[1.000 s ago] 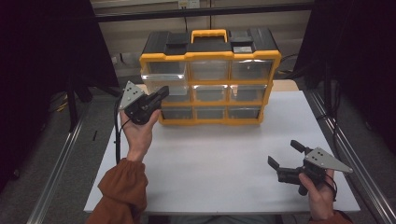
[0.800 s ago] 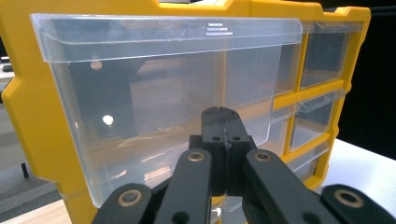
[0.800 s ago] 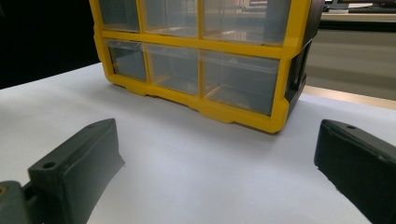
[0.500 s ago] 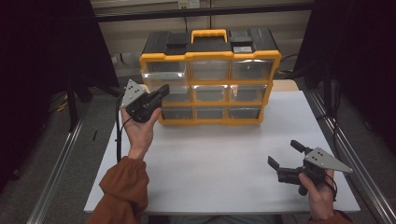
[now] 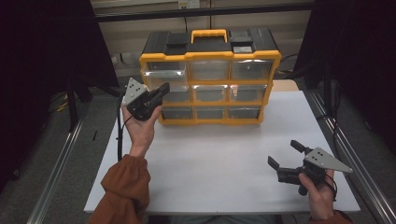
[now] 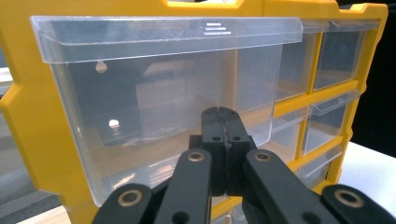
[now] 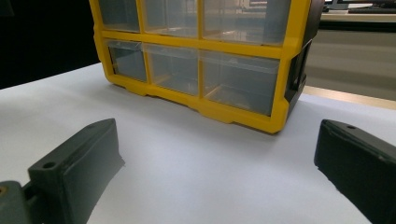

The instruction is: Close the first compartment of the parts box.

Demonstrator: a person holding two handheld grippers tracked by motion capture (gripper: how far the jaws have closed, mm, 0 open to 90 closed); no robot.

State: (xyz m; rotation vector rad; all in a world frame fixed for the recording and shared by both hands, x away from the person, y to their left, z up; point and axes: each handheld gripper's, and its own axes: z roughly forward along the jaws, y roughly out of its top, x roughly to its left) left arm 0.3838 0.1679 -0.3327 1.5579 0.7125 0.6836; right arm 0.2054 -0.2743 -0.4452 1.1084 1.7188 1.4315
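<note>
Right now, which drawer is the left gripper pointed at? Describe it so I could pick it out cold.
Find the yellow-framed organizer cabinet with the black top at the back of the white table. Its front holds three rows of three clear drawers. The left gripper, shut, points at the clear drawer nearest the cabinet's left edge; unlike its neighbours, the yellow frame, not another drawer, borders its left side.

High view down over table; both gripper views toward shared drawer cabinet (image 5: 210, 79).

Dim surroundings, bright tabletop, soft shadows
</note>
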